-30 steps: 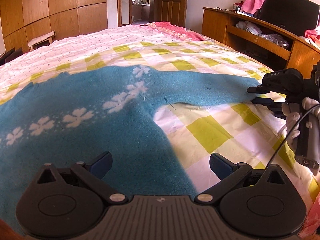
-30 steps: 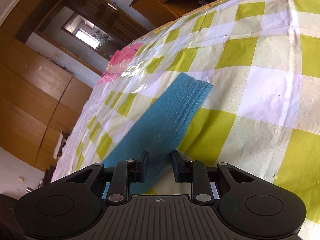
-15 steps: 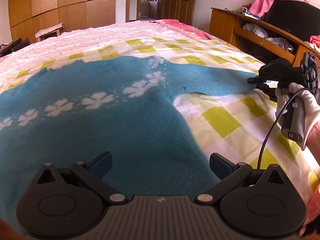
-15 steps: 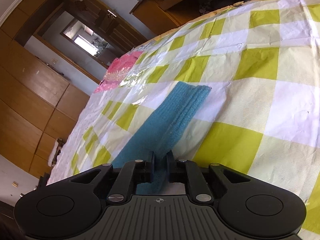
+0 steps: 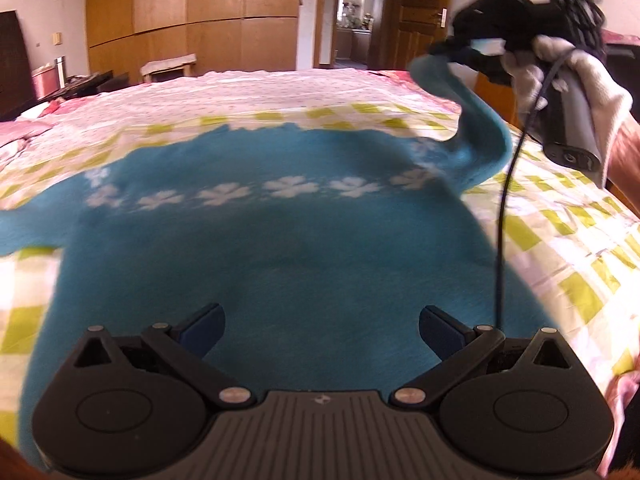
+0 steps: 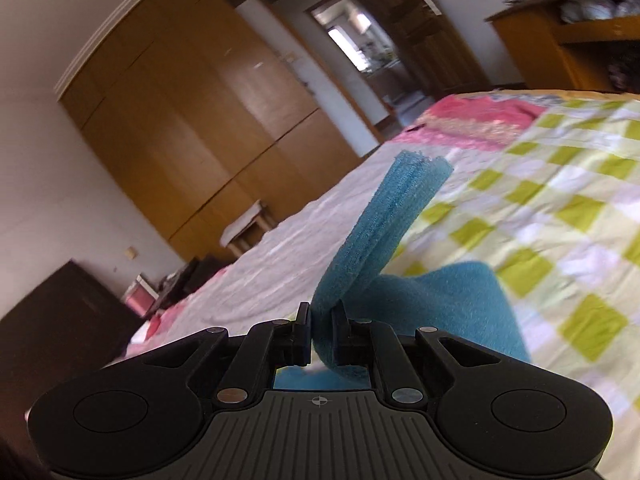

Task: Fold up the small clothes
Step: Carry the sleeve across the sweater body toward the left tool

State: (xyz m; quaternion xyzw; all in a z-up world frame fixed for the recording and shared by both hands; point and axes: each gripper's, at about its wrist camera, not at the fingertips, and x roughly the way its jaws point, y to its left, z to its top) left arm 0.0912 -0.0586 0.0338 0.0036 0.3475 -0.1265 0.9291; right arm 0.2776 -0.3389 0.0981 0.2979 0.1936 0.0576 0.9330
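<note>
A small blue sweater (image 5: 280, 252) with a row of white flowers lies flat on the checked bedspread. My left gripper (image 5: 320, 326) is open and empty, low over the sweater's lower body. My right gripper (image 6: 321, 318) is shut on the sweater's right sleeve (image 6: 384, 216), whose ribbed cuff sticks up past the fingers. In the left wrist view the right gripper (image 5: 460, 50) holds that sleeve (image 5: 476, 132) lifted well above the bed, at the upper right.
The bed (image 5: 560, 240) has a yellow-and-white checked cover; its right edge is close to the sweater. A wooden cabinet (image 6: 568, 40) stands to the right, wardrobes (image 5: 192, 28) and a door behind. A black cable (image 5: 500, 240) hangs from the right gripper.
My right gripper closed on the sleeve and lifted it off the bed, swinging it up and inward. My left gripper moved left over the sweater's body and stayed open.
</note>
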